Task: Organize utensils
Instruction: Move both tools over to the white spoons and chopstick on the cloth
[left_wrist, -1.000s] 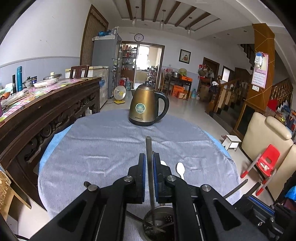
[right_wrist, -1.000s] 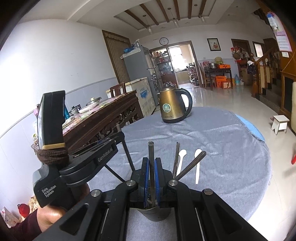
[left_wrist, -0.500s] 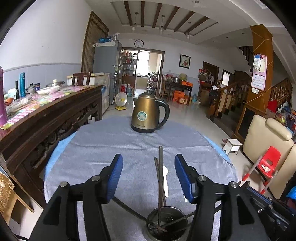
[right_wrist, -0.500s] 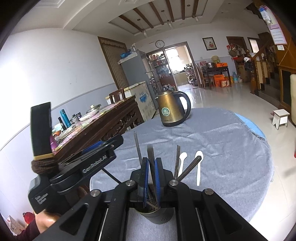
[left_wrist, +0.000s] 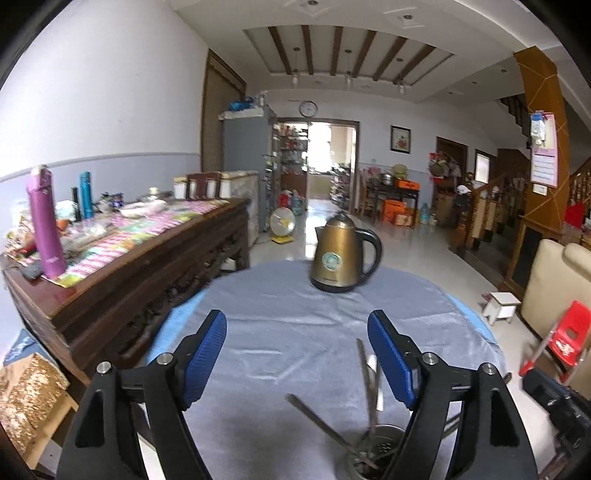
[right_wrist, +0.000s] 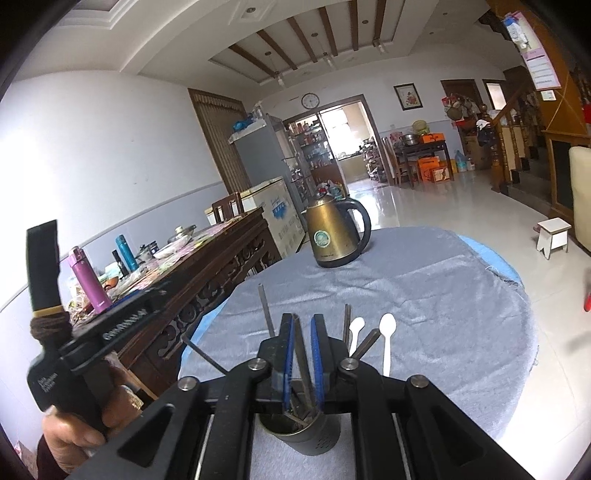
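Note:
A metal utensil holder (right_wrist: 306, 432) stands on the grey tablecloth (right_wrist: 424, 295) at the near edge, with several metal chopsticks (right_wrist: 266, 309) leaning in it. It also shows in the left wrist view (left_wrist: 373, 450). My right gripper (right_wrist: 302, 328) sits just above the holder, jaws slightly apart around one upright chopstick (right_wrist: 304, 363). My left gripper (left_wrist: 297, 343) is wide open and empty, up and to the left of the holder; it shows in the right wrist view (right_wrist: 96, 343). Two white plastic spoons (right_wrist: 386, 341) lie on the cloth beyond the holder.
A gold electric kettle (left_wrist: 341, 258) stands at the far side of the round table. A dark wooden sideboard (left_wrist: 122, 273) with bottles and dishes runs along the left. A red child's chair (left_wrist: 563, 336) and a small white stool (left_wrist: 500, 312) stand on the floor at right.
My left gripper opened, let go of a chopstick into the holder, and lifted away up and left. My right gripper's jaws have parted slightly around its chopstick.

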